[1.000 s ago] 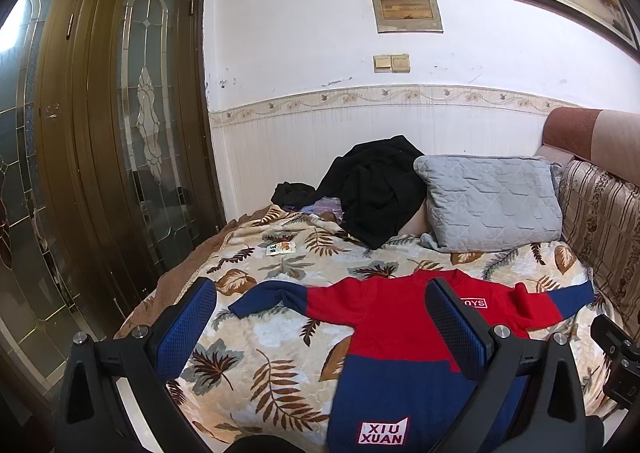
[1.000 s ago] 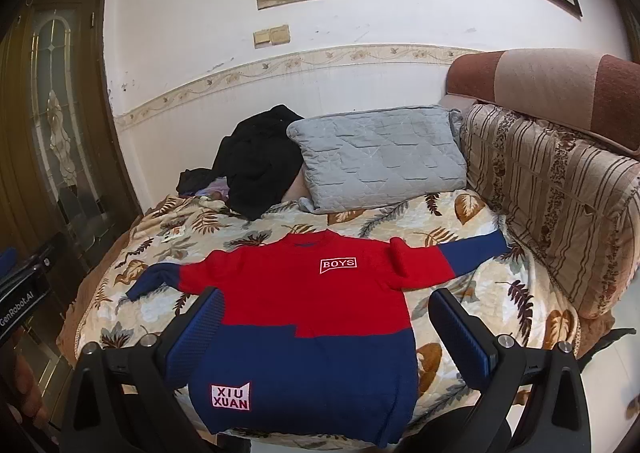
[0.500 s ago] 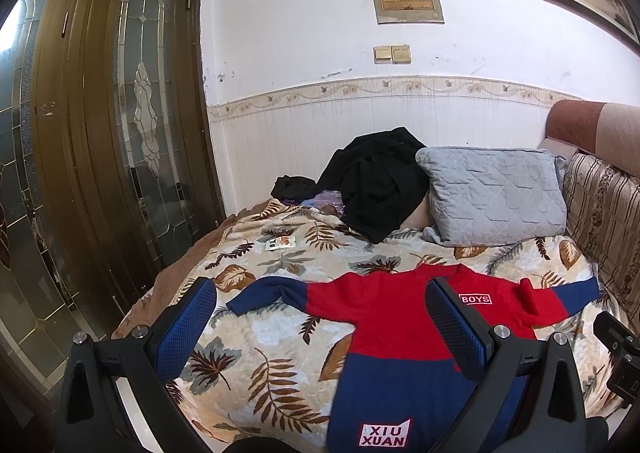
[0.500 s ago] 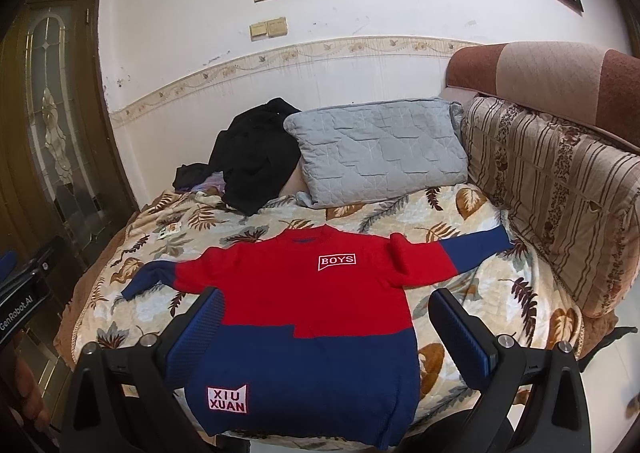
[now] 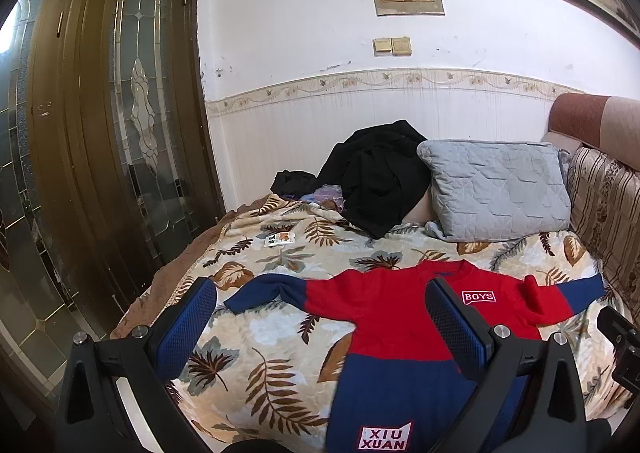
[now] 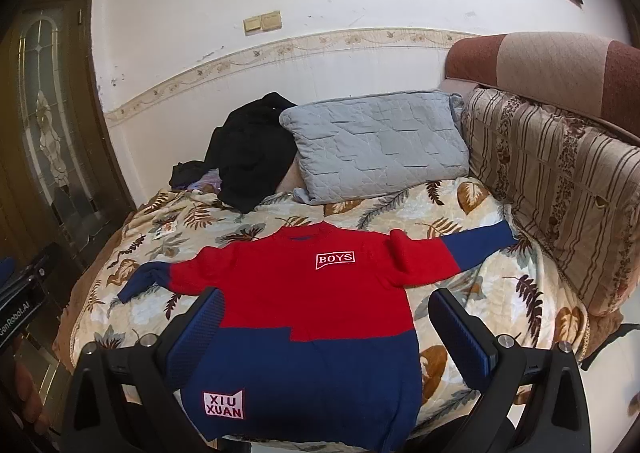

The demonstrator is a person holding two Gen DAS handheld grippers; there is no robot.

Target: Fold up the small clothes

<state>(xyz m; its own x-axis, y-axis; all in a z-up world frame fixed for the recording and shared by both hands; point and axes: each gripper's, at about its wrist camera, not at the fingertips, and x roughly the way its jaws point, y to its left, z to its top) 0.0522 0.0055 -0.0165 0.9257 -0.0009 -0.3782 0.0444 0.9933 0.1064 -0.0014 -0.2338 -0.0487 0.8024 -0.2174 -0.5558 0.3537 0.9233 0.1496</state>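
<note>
A small red and navy sweater [image 6: 304, 293] lies flat, front up, on the leaf-patterned bedspread [image 6: 460, 213], both sleeves spread out sideways. It carries a "BOYS" patch on the chest and a "XIU XUAN" patch near the hem. In the left wrist view the sweater [image 5: 384, 317] sits right of centre. My left gripper [image 5: 320, 329] hangs open above the bed's near left part, nothing between its blue pads. My right gripper [image 6: 326, 337] is open above the sweater's lower body, apart from the cloth.
A grey quilted pillow [image 6: 376, 145] and a heap of black clothes [image 6: 252, 149] lie at the back against the wall. A striped sofa back [image 6: 560, 189] bounds the right side. A brown glass-panelled wardrobe [image 5: 100, 133] stands left. A small card [image 5: 280, 239] rests on the bedspread.
Both cameras have tipped slightly up and back, so the sweater sits a little lower in each view. The sweater has not moved, and both grippers stay open.
</note>
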